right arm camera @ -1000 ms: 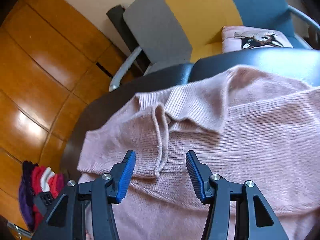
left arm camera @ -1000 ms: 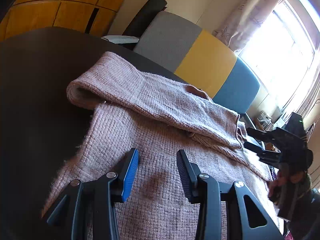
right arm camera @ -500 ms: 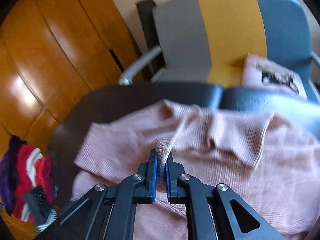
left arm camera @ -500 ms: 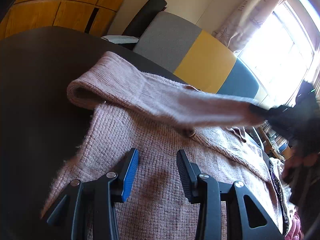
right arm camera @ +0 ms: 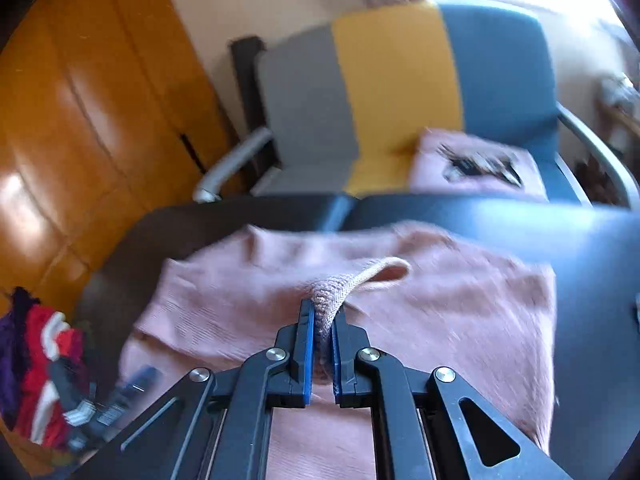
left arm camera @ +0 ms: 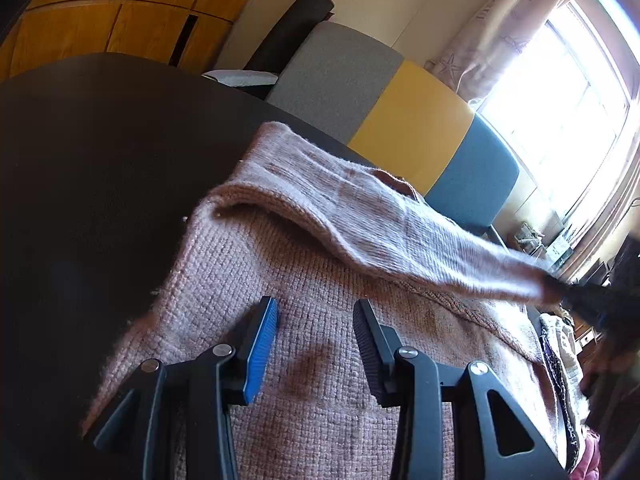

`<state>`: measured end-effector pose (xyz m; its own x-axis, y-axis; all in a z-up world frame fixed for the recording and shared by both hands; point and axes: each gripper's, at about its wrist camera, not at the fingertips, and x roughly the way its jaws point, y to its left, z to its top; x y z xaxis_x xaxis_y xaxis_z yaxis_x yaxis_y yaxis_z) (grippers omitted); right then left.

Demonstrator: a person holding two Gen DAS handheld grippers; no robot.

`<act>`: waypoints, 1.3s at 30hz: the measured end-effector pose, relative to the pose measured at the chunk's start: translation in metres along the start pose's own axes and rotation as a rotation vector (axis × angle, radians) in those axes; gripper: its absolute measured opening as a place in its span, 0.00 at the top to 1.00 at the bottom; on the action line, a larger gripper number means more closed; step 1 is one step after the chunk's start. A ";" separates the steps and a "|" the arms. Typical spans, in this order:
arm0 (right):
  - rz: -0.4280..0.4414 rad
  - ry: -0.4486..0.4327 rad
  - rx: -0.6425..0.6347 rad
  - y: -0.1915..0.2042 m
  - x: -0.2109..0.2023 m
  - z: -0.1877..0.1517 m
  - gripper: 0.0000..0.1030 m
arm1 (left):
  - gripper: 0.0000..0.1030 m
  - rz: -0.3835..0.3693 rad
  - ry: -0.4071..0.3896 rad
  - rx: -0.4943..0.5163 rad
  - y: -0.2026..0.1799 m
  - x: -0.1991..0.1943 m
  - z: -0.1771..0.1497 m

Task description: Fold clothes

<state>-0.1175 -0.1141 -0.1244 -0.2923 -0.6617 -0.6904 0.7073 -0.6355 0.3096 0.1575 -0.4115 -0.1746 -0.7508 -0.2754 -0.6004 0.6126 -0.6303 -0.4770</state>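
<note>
The right gripper (right arm camera: 320, 344), whose fingers stood wide apart over the pink sweater (left arm camera: 320, 360) a second ago, is now closed on the cuff of the sleeve (right arm camera: 332, 304), and that sleeve has come up off the body of the garment: from the left wrist view it runs taut and slanting from its folded shoulder end toward the dark gripper at the right edge. The left gripper (left arm camera: 316, 344) has not shifted; its fingers stand wide open, holding nothing, low over the sweater's near panel. As a judgement, a sleeve fold is under way, with the right side carrying the cuff and the left free to pin the cloth. The sweater lies spread on the dark bench (left arm camera: 100, 180); its left hem edge sits close to bare bench, which offers plenty of open surface on that side. Its far edge lies near the bench's far rim, so there is little slack for pulling that way. Beyond the rim stands a grey, yellow and blue chair (right arm camera: 400, 100) with a folded pink garment (right arm camera: 472, 160) on its seat. A red and purple heap of clothes (right arm camera: 36, 368) lies off the bench's left side.
</note>
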 end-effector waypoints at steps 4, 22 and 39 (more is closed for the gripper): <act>-0.019 0.053 0.079 -0.032 0.022 -0.018 0.93 | 0.55 -0.019 0.038 -0.050 0.000 0.001 0.009; 0.006 0.099 0.040 -0.034 0.041 -0.030 0.75 | 0.49 0.159 0.119 0.214 -0.051 0.049 0.048; -0.148 0.016 -0.287 0.018 0.067 -0.029 0.66 | 0.43 0.208 0.136 0.316 -0.072 0.091 0.059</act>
<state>-0.1059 -0.1581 -0.1843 -0.3972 -0.5627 -0.7250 0.8111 -0.5849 0.0096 0.0305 -0.4345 -0.1570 -0.5660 -0.3357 -0.7529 0.6261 -0.7692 -0.1277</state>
